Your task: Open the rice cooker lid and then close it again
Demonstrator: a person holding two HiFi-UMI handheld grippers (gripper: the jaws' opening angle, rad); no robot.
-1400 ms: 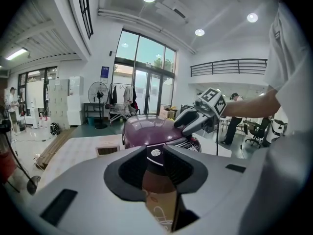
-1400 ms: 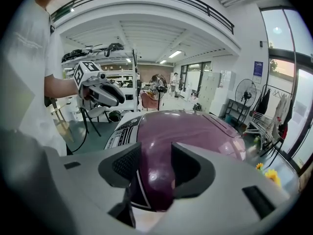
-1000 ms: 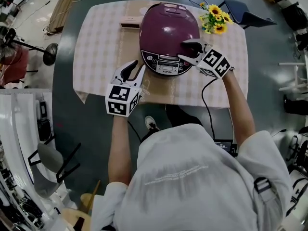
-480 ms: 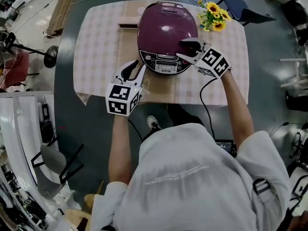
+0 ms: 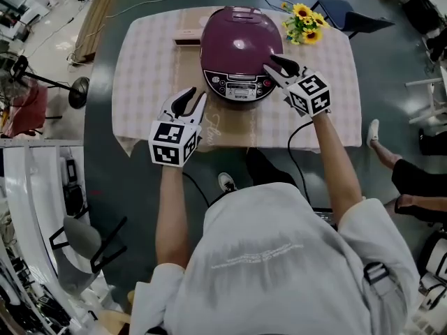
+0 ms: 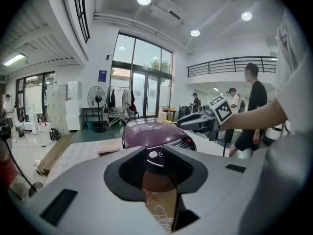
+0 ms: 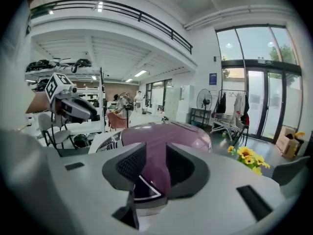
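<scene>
Rice cooker [image 5: 241, 44] was noted at upper centre of the head view, on the checked table [image 5: 147, 61], lid down; sunflowers [image 5: 302, 21] stood just to its upper right. Right gripper [image 5: 274, 66] was seen at the cooker's right front shoulder. Its jaws had just been closing, yet a gap was seen between them, with only the purple dome beyond; nothing was clamped. Left gripper [image 5: 187, 102] was held unclenched and empty at lower left of the cooker, over the cloth. Lid was judged rigid, glossy, likely slippery on the dome — a pinch there would be expected to skid. Hold would be better taken at the front lip above the control panel [image 5: 239, 87], where a latch is presumed.
</scene>
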